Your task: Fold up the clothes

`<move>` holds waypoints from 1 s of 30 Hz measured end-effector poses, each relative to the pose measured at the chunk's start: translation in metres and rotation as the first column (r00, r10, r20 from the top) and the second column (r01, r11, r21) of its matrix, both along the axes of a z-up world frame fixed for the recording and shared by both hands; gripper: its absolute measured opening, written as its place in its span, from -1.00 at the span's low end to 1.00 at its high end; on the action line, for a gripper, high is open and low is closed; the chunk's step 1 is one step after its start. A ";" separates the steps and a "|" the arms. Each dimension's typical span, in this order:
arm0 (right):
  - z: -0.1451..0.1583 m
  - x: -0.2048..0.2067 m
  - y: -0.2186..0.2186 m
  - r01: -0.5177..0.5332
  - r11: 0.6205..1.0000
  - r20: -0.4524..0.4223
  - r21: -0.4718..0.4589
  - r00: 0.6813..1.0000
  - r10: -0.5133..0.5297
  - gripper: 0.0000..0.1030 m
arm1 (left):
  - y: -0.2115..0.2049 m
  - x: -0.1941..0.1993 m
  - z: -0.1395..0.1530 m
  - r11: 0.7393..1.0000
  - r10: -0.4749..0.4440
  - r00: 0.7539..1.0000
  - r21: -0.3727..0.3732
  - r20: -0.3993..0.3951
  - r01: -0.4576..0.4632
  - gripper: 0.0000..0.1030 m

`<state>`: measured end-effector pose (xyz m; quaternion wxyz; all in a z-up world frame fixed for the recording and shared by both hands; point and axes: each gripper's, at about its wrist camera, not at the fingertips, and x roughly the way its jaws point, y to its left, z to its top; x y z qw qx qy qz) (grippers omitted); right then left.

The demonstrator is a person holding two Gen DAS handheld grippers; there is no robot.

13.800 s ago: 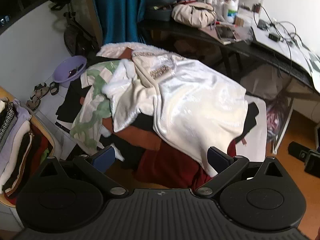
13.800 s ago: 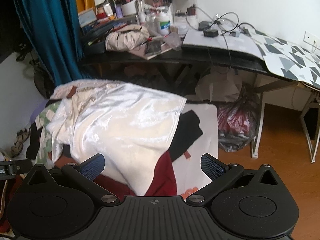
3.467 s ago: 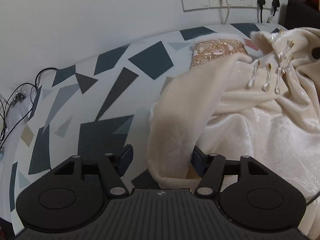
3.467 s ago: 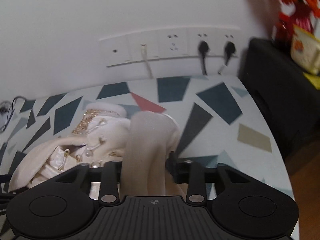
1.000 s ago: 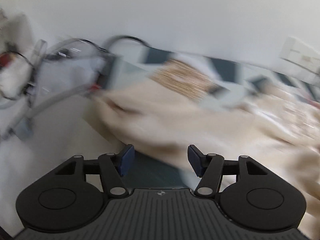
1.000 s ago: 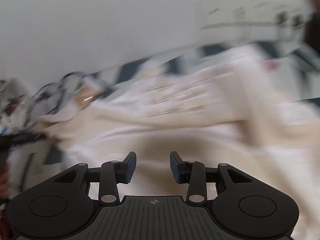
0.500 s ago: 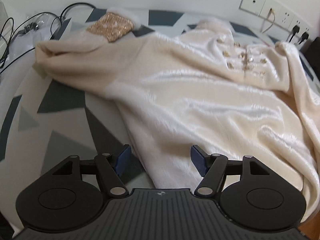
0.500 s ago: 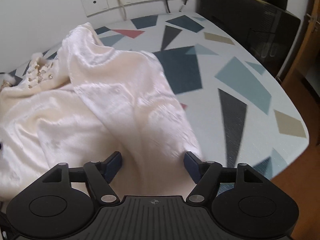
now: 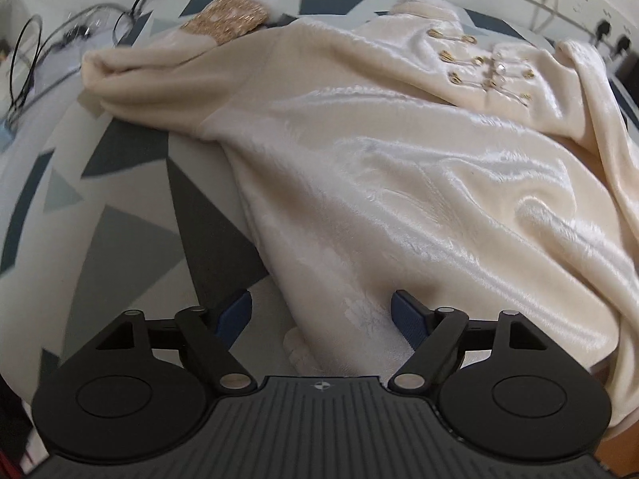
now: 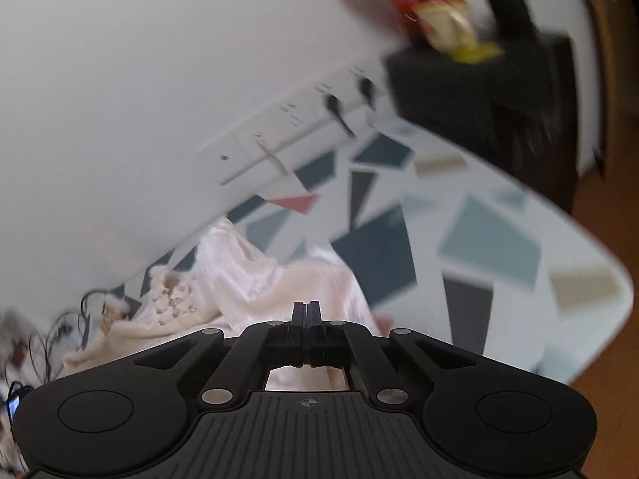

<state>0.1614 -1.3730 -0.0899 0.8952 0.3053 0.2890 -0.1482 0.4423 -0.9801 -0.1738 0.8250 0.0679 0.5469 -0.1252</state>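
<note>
**Cream velvet garment, spread on patterned table**

Cream velvet garment (image 9: pixel 399 167): pile fabric with a sheen, lying crumpled across the table (image 9: pixel 120 239), whose top is white with dark and grey angular shapes. One sleeve runs toward the table's far left corner and ends in a gold sequinned cuff (image 9: pixel 223 20). Small gold ornaments (image 9: pixel 483 64) sit on the chest panel near the far edge. The hem reaches the near edge and hangs past it on the right.

Left gripper (image 9: pixel 321 311): fingers wide apart and just lately spreading, blue pads either side of the hem, not pressing it.

Right gripper (image 10: pixel 305 317): fingers just snapped fully together, pads meeting; no cloth visible between them. The garment lies beyond and beneath it.

Cables (image 9: pixel 36 60): black, at the far left edge.

Wall sockets (image 10: pixel 279 135): a row above the table's far edge, two plugs inserted.
</note>
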 end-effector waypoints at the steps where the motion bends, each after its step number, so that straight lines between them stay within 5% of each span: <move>1: -0.001 0.009 -0.002 -0.042 0.999 -0.052 -0.025 0.998 0.041 -0.94 | 0.002 -0.001 0.000 1.000 0.015 1.000 -0.011 -0.004 -0.015 0.53; 2: -0.003 0.019 -0.002 -0.083 0.996 -0.104 -0.045 0.992 0.078 -0.87 | 0.004 -0.002 0.000 1.000 0.024 1.000 -0.018 -0.008 -0.024 0.53; 4: -0.019 0.036 0.004 -0.145 0.988 -0.202 -0.054 0.971 0.131 -0.36 | 0.006 -0.004 0.000 0.999 0.036 0.999 -0.027 -0.012 -0.036 0.54; 5: -0.031 0.043 0.010 -0.170 0.984 -0.238 -0.056 0.959 0.153 -0.32 | 0.007 -0.006 0.000 0.999 0.038 0.999 -0.028 -0.012 -0.039 0.55; 9: -0.078 0.055 0.037 -0.183 0.983 -0.331 -0.019 0.929 0.166 -0.33 | 0.008 -0.009 0.000 1.000 0.024 1.000 -0.019 -0.007 -0.024 0.57; 11: -0.093 0.052 0.040 -0.143 0.990 -0.333 0.004 0.933 0.136 -0.75 | 0.007 -0.009 0.000 1.000 0.011 1.000 -0.011 -0.004 -0.011 0.57; 12: -0.097 0.048 0.039 -0.112 0.994 -0.321 0.017 0.940 0.112 -0.95 | 0.006 -0.009 0.000 1.000 0.005 1.000 -0.007 -0.003 -0.005 0.57; 15: -0.092 0.021 0.025 0.039 0.992 -0.202 0.117 0.979 -0.014 -0.96 | 0.005 -0.010 0.000 1.000 -0.014 1.000 0.005 0.001 0.014 0.66; 21: -0.036 -0.019 0.018 0.212 0.975 0.029 0.067 0.976 -0.214 -0.97 | 0.005 -0.007 -0.002 1.000 -0.029 1.000 0.003 -0.007 0.029 0.68; 25: 0.006 -0.009 0.016 0.208 0.977 0.184 0.043 0.960 -0.213 -0.96 | 0.008 -0.006 -0.004 1.000 -0.022 1.000 -0.019 -0.011 0.022 0.68; 30: 0.053 0.060 0.000 0.117 0.991 0.252 -0.068 0.963 -0.096 -0.96 | 0.009 -0.005 -0.004 0.999 -0.022 1.000 -0.034 -0.013 0.021 0.68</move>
